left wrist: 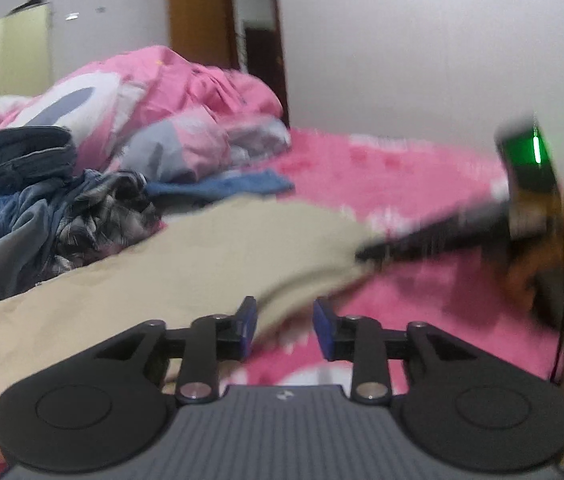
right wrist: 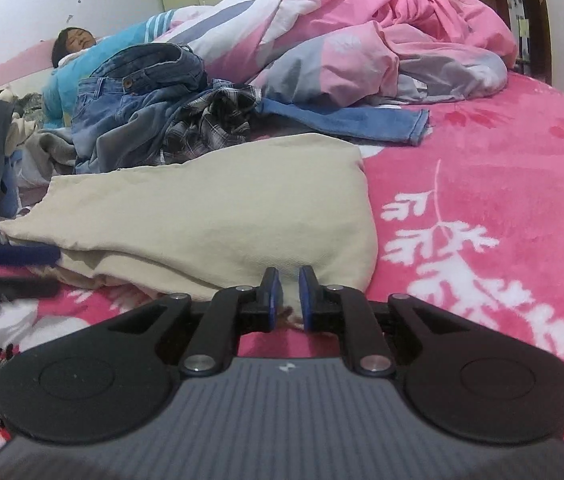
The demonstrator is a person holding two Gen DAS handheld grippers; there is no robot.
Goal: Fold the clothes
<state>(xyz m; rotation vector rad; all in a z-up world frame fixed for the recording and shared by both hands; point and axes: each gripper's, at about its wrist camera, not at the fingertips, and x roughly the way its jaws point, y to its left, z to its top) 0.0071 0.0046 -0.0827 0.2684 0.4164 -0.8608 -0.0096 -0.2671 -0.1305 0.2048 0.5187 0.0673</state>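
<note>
- folding is under way on the beige garment (right wrist: 209,208), which lies doubled over on the pink floral blanket (right wrist: 482,184) of the bed, in front of a heap of jeans (right wrist: 141,92) and a plaid shirt (right wrist: 209,120).
- right tool (right wrist: 286,294) is pinched nearly closed on the garment's near edge; beige cloth shows between its pads.
- left tool (left wrist: 285,326) stands partly open, the garment's edge just ahead of the gap and nothing gripped.
- next move, as i judge it: a fresh grip for the left tool, then carry the edge across evenly.
- right view alone shows a person lying under the pink quilt (right wrist: 362,28); left view, blurred, alone shows the right tool from outside.
</note>
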